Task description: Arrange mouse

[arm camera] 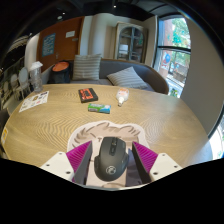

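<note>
A black wireless mouse (112, 162) sits between my gripper's (112, 152) two fingers, its sides against both magenta pads (82, 157). It is over the near edge of a pale mouse pad (108, 130) with a brown pattern, which lies on the round wooden table (55, 125). The mouse points away from me. I cannot tell whether it rests on the pad or is lifted just above it.
Beyond the pad lie a dark red and black object (86, 95), a small green box (98, 107) and a pink cup (122, 96). Papers (33, 100) lie near the table's left edge. A grey sofa (125, 75) stands behind the table.
</note>
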Available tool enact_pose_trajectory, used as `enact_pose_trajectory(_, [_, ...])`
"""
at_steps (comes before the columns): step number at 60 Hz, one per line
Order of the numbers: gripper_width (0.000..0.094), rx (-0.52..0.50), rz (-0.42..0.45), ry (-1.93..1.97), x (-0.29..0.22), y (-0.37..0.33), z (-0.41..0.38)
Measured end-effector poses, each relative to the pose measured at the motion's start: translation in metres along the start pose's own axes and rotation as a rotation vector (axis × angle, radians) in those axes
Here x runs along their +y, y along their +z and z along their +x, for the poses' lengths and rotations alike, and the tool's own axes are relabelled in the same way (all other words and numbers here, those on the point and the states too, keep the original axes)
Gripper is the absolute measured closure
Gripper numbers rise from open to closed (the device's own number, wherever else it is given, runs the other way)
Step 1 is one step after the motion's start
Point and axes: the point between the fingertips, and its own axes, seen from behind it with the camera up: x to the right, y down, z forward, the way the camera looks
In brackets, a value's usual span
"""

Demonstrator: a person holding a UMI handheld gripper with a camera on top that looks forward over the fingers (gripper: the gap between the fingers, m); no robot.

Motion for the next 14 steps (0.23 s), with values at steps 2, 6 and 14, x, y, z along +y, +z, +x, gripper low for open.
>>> enact_pose_trajectory(2, [0.0091, -0.009, 0.022, -0.016, -0.003, -0.011, -0.002])
enact_pose_trajectory(6, [0.0080, -0.012, 0.067, -0.033, 0.003, -0.042, 0.001])
enact_pose_trajectory(14, [0.0084, -0.028, 0.145, -0.038, 0.023, -0.114, 0.002])
